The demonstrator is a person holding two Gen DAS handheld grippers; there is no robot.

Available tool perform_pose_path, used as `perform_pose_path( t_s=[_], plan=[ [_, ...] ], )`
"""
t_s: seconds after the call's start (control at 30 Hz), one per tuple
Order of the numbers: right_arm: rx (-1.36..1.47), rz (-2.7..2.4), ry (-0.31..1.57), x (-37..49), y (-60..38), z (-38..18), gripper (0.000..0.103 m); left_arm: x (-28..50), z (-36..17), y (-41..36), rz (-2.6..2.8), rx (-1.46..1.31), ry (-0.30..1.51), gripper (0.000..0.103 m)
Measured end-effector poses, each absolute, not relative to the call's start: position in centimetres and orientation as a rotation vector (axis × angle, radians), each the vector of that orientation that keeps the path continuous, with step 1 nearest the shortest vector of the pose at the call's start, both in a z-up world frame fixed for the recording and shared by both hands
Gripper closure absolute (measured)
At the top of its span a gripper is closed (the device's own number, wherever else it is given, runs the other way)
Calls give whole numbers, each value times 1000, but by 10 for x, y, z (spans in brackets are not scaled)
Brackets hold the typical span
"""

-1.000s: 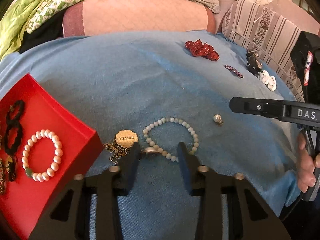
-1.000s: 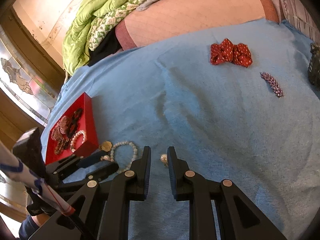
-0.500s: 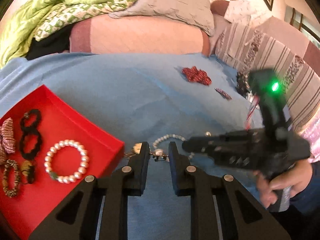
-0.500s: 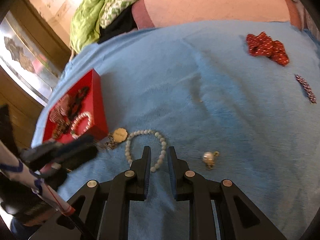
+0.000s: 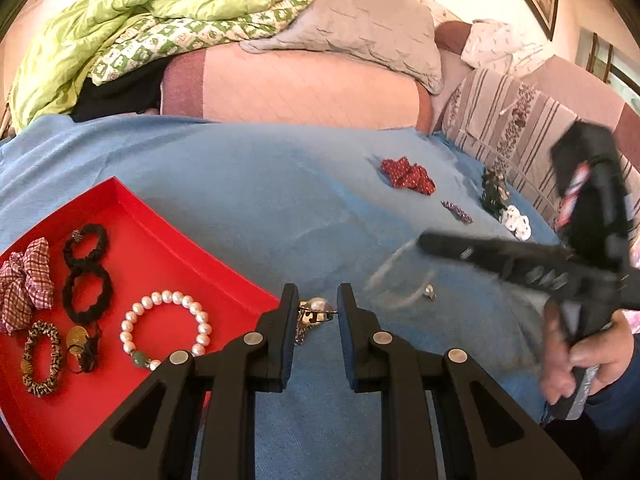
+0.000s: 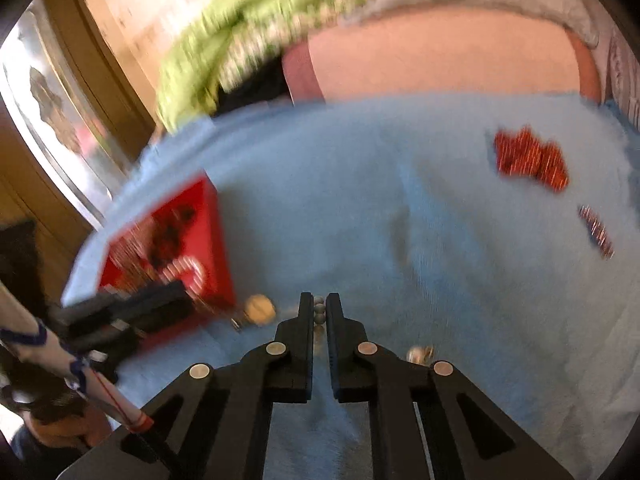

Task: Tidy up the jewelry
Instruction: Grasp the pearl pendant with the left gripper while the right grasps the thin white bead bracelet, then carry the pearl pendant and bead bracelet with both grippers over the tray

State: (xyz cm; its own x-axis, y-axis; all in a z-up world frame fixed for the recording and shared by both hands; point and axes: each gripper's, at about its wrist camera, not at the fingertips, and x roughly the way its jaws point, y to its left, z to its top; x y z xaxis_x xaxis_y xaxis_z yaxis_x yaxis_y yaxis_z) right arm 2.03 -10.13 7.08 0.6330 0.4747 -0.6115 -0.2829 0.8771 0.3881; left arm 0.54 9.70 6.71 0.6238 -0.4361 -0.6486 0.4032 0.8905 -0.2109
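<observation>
My left gripper (image 5: 318, 294) is shut on a small silver pendant (image 5: 316, 307), whose chain (image 5: 299, 334) dangles beside the left finger, just right of the red tray (image 5: 160, 240). My right gripper (image 6: 319, 300) is shut on a pale bead bracelet (image 6: 319, 309). In the left wrist view that bracelet (image 5: 394, 280) hangs blurred below the right gripper (image 5: 424, 242), above the blue cloth (image 5: 260, 200). A gold tag (image 6: 260, 308) shows by the tray's corner (image 6: 212, 240). A loose pearl charm (image 5: 429, 290) lies on the cloth.
The tray holds a pearl bracelet (image 5: 166, 330), black hair ties (image 5: 86, 276) and a checked scrunchie (image 5: 24, 280). Farther right lie a red dotted bow (image 5: 406, 174), a purple clip (image 5: 456, 212), a dark ornament (image 5: 494, 192) and a white piece (image 5: 516, 222). Cushions border the far side.
The left gripper closed on the silver pendant and rose toward the tray. The right gripper swung from the pearl charm to the bead bracelet, shut on it and lifted it.
</observation>
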Motion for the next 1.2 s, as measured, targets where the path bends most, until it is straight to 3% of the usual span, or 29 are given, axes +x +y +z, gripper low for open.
perform_pose_path(
  t_s=[0.17,0.7,1.2],
  plan=[
    [300,454,667,8,-113,94,96,6,69,98,-474,-48,744,84],
    [337,472,661,8,-114,98,96,-6,104,113,-482,-84,647,84],
    [321,572,641,2,-63,113,96,-20,103,172,-370,-120,651,84]
  ],
)
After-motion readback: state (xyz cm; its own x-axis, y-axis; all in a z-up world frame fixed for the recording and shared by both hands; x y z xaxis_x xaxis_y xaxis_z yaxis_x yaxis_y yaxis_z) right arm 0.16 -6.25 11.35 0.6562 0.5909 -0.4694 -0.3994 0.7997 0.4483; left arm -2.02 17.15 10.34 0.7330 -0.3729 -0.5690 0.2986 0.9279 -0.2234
